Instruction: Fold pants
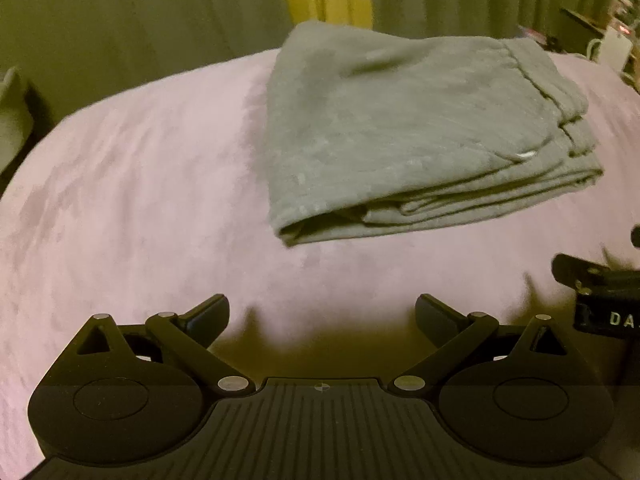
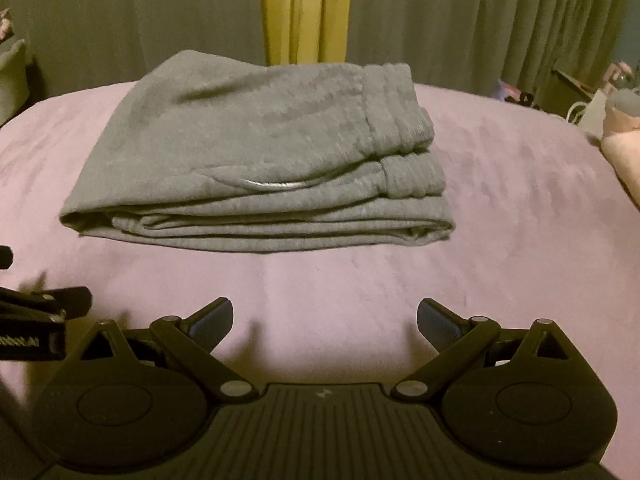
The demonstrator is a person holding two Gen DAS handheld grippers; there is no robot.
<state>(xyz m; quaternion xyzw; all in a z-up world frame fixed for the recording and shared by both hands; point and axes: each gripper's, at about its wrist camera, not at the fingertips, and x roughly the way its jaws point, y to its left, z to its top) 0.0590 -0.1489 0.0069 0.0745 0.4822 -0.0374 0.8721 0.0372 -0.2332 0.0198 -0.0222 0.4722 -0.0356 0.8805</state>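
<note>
Grey sweatpants [image 1: 420, 132] lie folded into a compact stack of several layers on a pink bed cover [image 1: 140, 200]. They also show in the right wrist view [image 2: 260, 168], with the waistband on top at the right. My left gripper [image 1: 322, 316] is open and empty, held back from the stack's near edge. My right gripper [image 2: 324, 320] is open and empty, also short of the stack. Each gripper shows at the edge of the other's view, the right one [image 1: 600, 292] and the left one [image 2: 36, 320].
Grey-green curtains [image 2: 480, 20] with a yellow gap hang behind the bed. Cluttered furniture [image 1: 600, 36] stands at the far right. A pink pillow [image 2: 624, 152] lies at the right edge. The pink cover [image 2: 520, 220] spreads all round the stack.
</note>
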